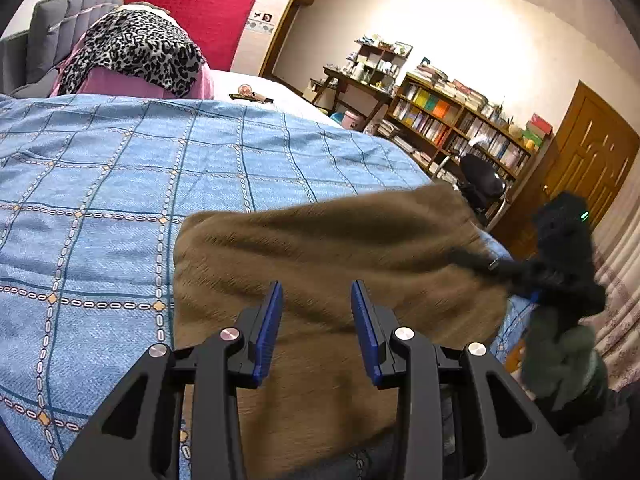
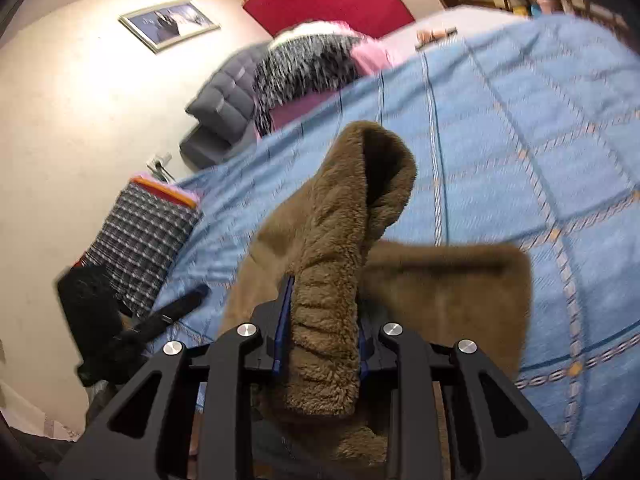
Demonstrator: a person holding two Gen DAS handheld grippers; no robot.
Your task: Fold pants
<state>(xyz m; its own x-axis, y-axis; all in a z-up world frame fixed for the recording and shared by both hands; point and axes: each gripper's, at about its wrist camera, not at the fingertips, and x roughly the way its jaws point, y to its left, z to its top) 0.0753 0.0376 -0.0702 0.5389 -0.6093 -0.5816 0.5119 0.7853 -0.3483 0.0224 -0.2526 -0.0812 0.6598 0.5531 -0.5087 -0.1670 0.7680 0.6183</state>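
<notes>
Bed [image 1: 100, 208]: I see its blue checked cover spread under and ahead of both tools.
Pants [image 1: 320, 248]: brown, fleecy, lying on the bed just ahead of my left hand-held gripper.
Right hand-held gripper [image 2: 322, 320]: clamped on a bunched fold of the pants, lifting it.
Left hand-held gripper [image 1: 316, 320]: jaws narrowly apart, empty, above the fabric.

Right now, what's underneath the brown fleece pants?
The brown fleece pants lie on the blue checked bedspread, which shows all around them. Whatever sits directly beneath the fabric is covered. The right gripper pinches one raised fold.
</notes>
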